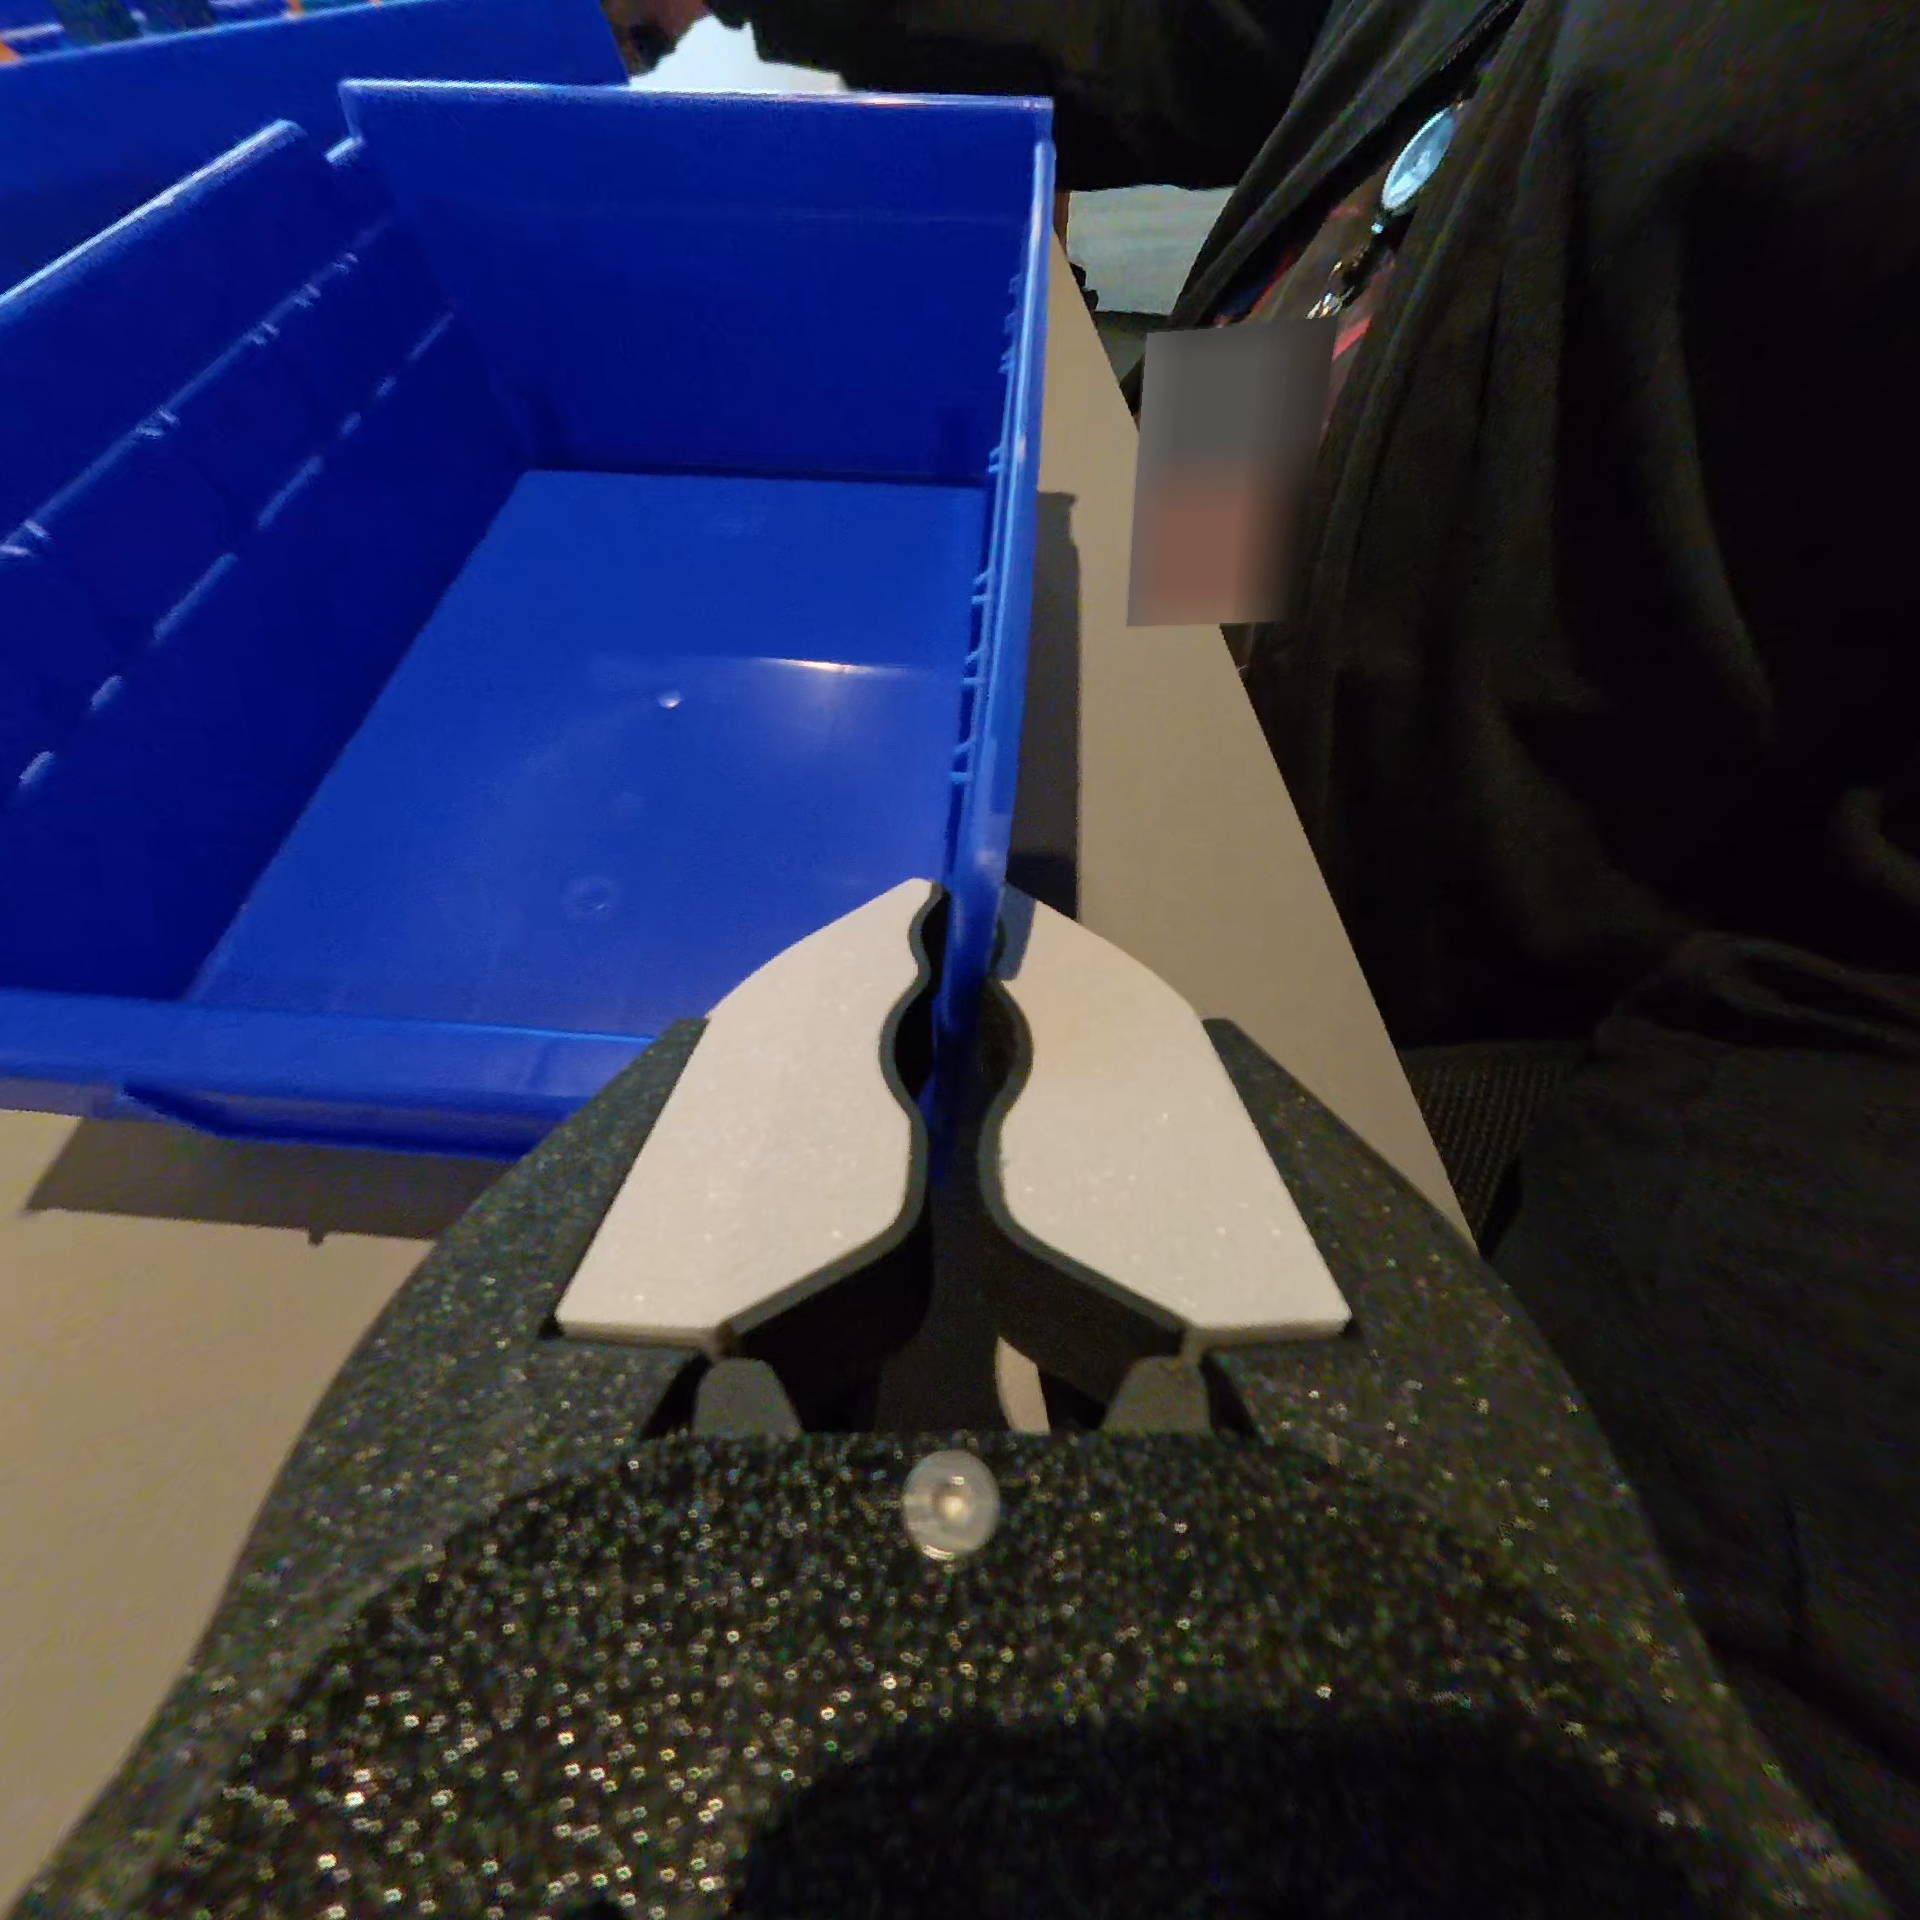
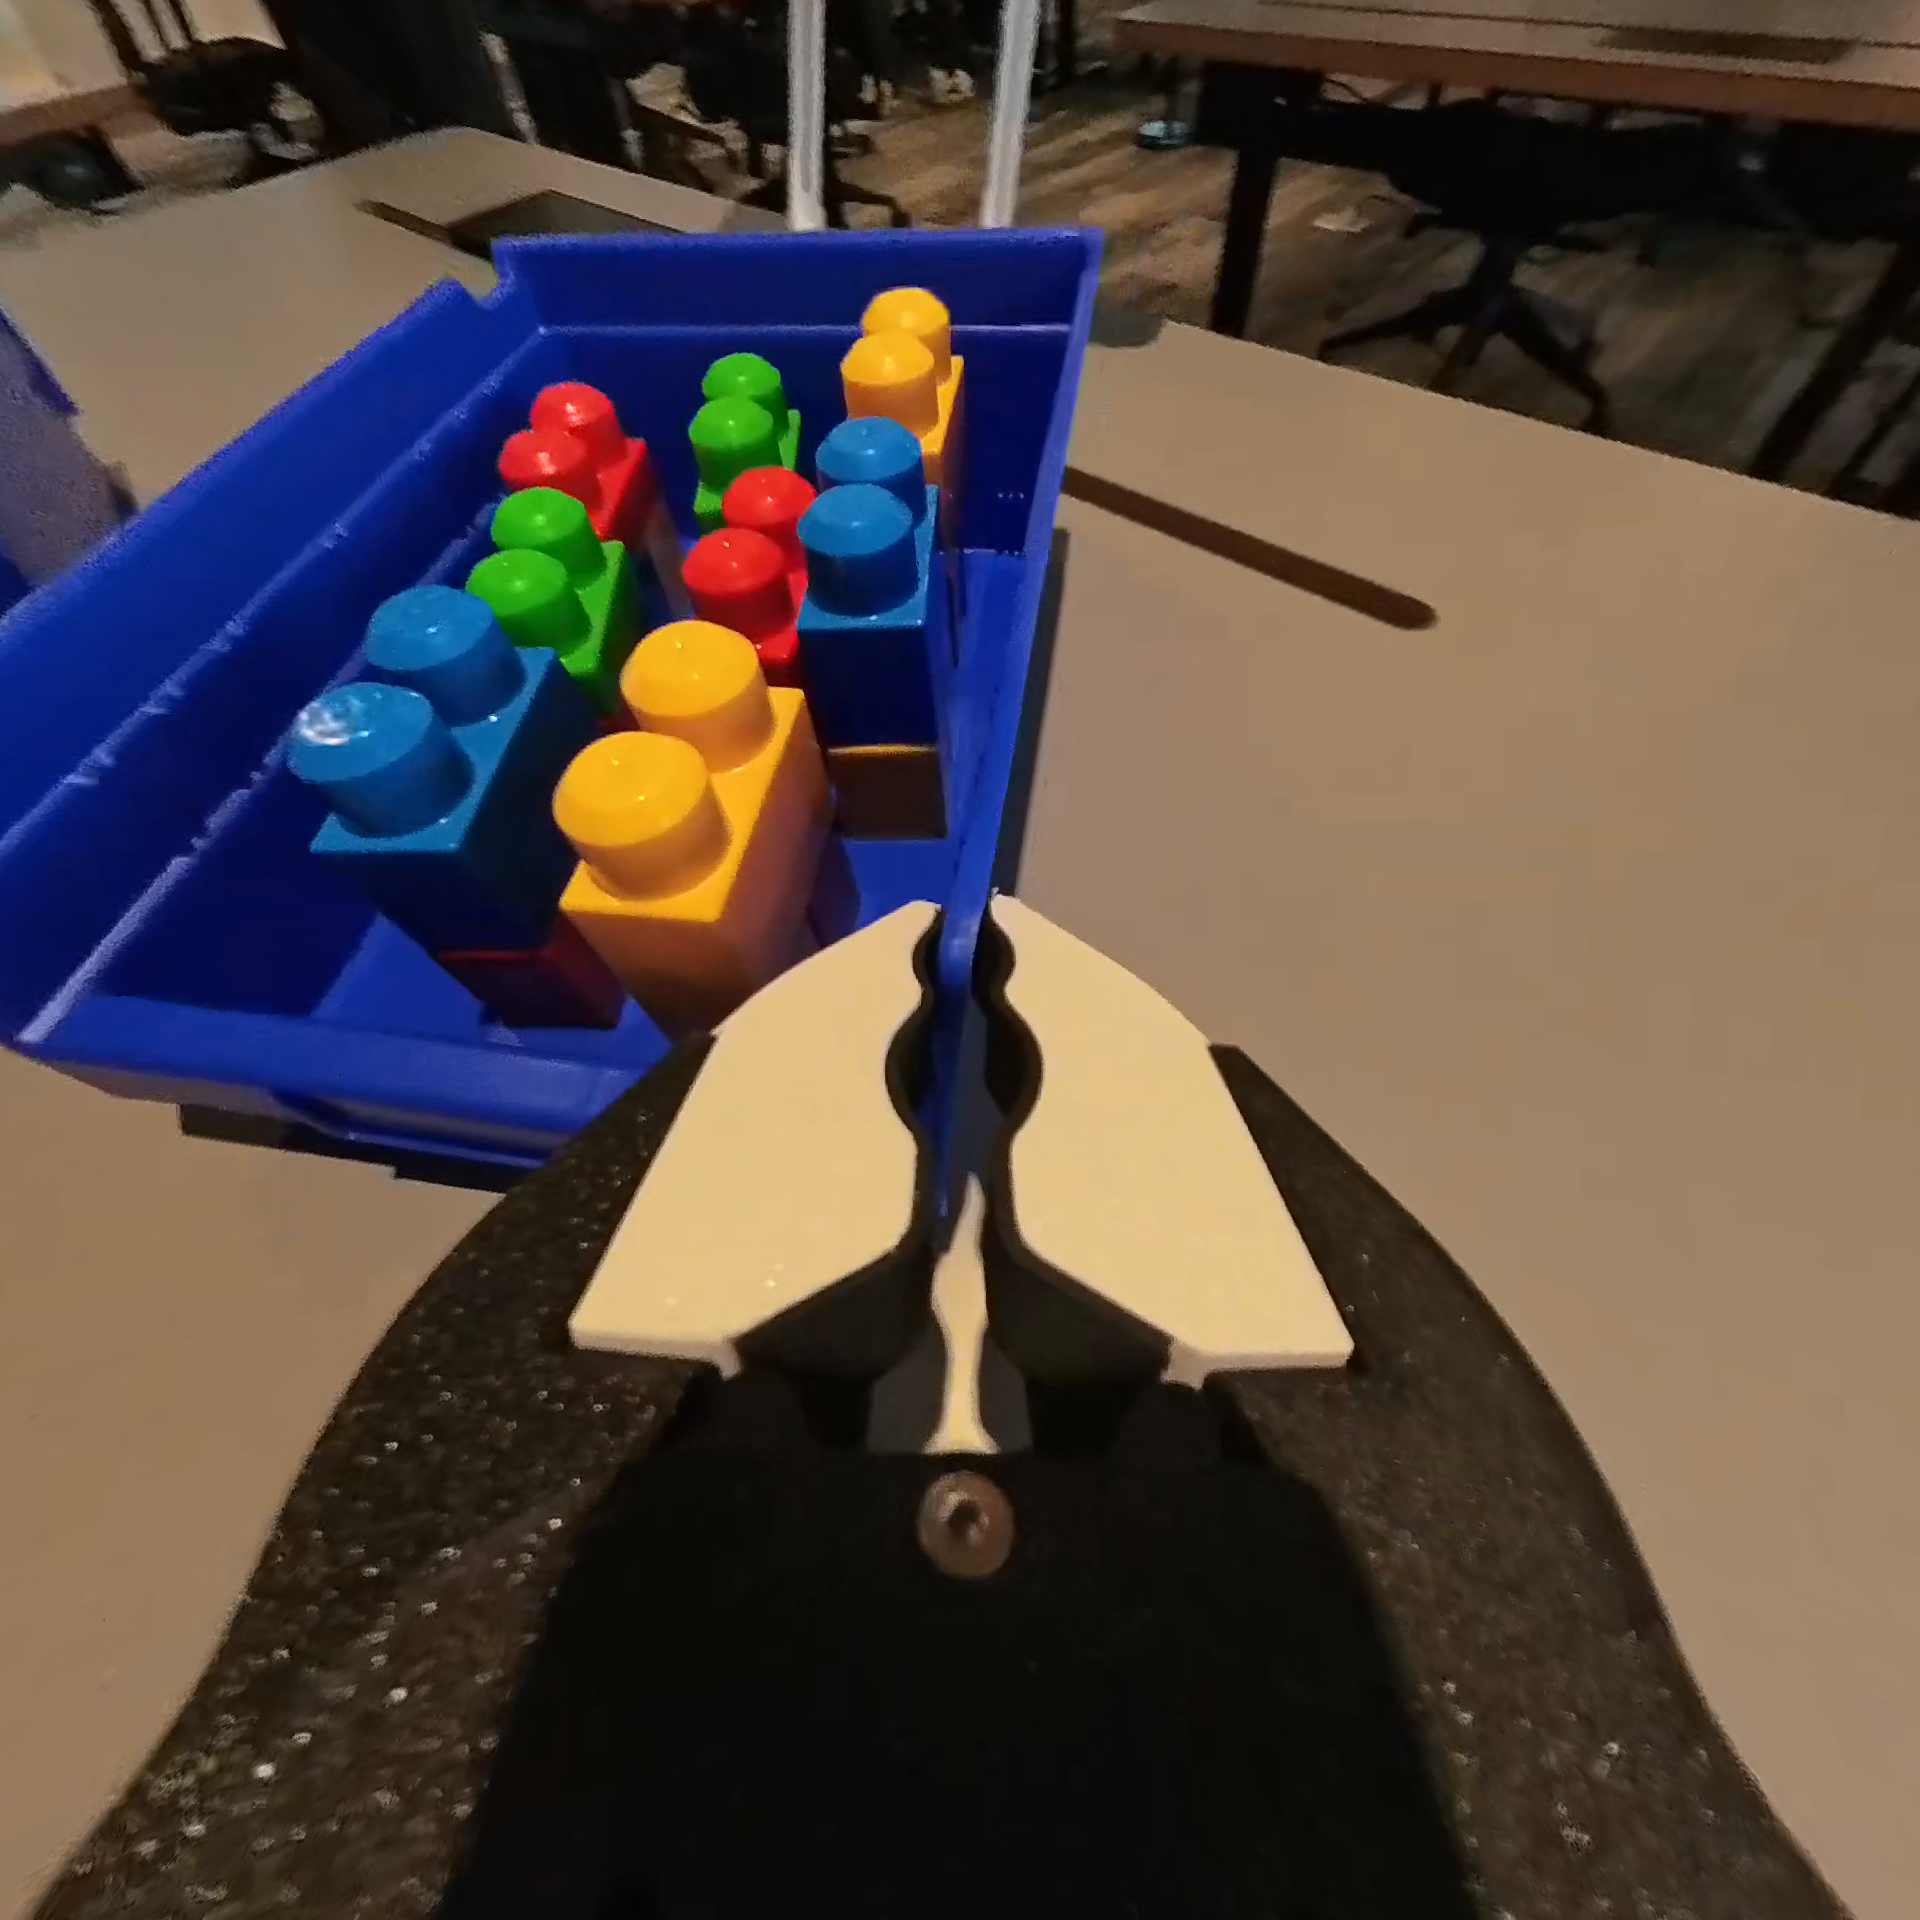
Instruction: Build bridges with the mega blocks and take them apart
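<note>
Gripping bin walls: left tongs (image 1: 966, 914) empty bin (image 1: 1013, 499); right tongs (image 2: 964, 914) block-filled bin (image 2: 1023, 623)

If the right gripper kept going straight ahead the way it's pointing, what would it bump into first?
The right gripper is already shut on the side wall of the blue bin, so it would just slide along that wall. The yellow block sits close on its left.

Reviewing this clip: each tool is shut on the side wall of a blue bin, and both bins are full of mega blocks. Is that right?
Not quite. Only the right tool grips a bin holding mega blocks, as the right wrist view shows. The bin whose wall the left tool is shut on is empty in the left wrist view. The rest stands: each tool is shut on a blue bin's side wall.
</note>
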A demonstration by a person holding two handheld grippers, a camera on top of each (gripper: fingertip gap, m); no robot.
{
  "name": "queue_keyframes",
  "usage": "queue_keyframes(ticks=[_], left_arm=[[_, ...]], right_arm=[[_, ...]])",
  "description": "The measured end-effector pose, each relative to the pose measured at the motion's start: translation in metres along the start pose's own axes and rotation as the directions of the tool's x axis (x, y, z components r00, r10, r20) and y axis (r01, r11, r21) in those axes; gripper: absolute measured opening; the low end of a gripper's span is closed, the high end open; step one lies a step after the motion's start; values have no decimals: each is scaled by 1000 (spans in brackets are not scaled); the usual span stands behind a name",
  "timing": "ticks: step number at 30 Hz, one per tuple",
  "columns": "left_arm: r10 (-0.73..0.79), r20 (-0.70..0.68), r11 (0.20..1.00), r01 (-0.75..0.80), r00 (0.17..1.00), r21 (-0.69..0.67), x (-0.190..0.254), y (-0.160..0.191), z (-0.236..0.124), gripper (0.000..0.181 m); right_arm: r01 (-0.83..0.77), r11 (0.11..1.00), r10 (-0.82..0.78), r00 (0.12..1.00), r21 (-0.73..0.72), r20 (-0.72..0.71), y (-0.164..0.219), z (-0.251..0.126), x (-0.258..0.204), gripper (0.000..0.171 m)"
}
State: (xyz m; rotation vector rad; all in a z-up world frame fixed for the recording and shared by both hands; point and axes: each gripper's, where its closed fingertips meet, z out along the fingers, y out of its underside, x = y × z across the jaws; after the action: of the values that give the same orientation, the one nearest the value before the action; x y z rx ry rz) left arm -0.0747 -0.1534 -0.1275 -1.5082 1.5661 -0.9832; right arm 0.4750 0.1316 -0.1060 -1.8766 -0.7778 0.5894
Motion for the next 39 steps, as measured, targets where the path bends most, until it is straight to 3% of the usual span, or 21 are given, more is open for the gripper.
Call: queue_keyframes(ticks=[14, 18, 22, 26, 32, 39], left_arm=[[9, -30, 1000, -9, 1000, -1, 3, -3, 4, 3], [12, -38, 1000, -12, 999, -2, 4, -3, 6, 3], [12, -44, 1000, -12, 999, -3, 5, -5, 8, 3], [14, -40, 1000, -14, 999, -1, 5, -5, 10, 3], [19, -32, 1000, -18, 999, 2, 4, -7, 13, 3], [21, -25, 1000, -21, 999, 6, 3, -9, 17, 3]], right_arm=[[142, 985, -164, 944, 99, 285, -41, 99, -47, 4], [167, 979, -192, 948, 117, 255, -54, 129, -54, 5], [256, 962, -264, 961, 95, 80, -61, 149, -52, 16], [257, 962, -253, 966, 94, -61, -67, 141, -47, 26], [20, 986, -4, 995, 164, -98, -75, 104, -35, 35], [-100, 994, 93, 987, -48, -131, -28, 90, -33, 36]])
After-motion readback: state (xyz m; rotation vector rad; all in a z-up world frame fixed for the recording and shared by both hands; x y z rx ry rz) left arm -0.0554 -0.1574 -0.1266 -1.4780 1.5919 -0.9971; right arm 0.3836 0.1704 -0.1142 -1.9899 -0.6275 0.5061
